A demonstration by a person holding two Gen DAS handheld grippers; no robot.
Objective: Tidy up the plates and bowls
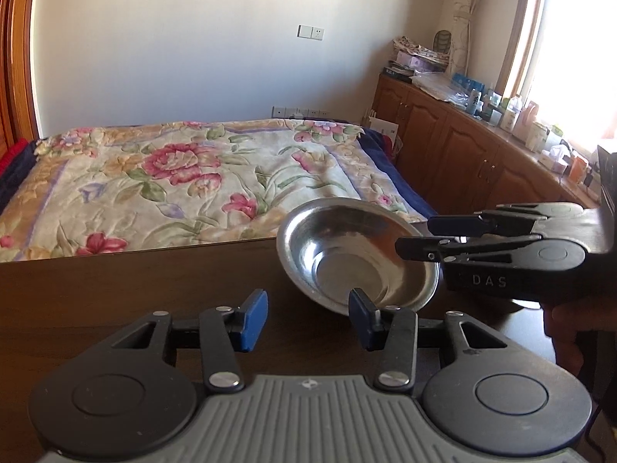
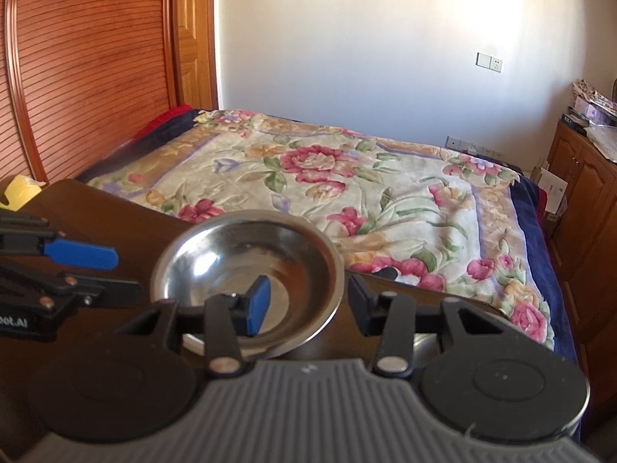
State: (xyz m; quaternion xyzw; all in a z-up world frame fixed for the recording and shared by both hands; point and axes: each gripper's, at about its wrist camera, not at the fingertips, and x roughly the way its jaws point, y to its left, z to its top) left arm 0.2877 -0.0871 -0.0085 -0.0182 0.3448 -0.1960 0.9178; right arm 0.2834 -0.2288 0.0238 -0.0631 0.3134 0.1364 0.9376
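Steel bowl (image 2: 246, 266) partly hides right fingers (image 2: 259, 305).

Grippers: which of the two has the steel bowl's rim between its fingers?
The right gripper: one finger is over the inside of the bowl, the other outside its rim, not yet clamped. The left gripper has both fingers outside the bowl.

Silver steel bowl (image 1: 358, 250) on dark brown worktop (image 1: 135, 289); black tongs with blue pads (image 1: 254, 318); cream bedspread (image 1: 185, 177) patterned with pink flowers.
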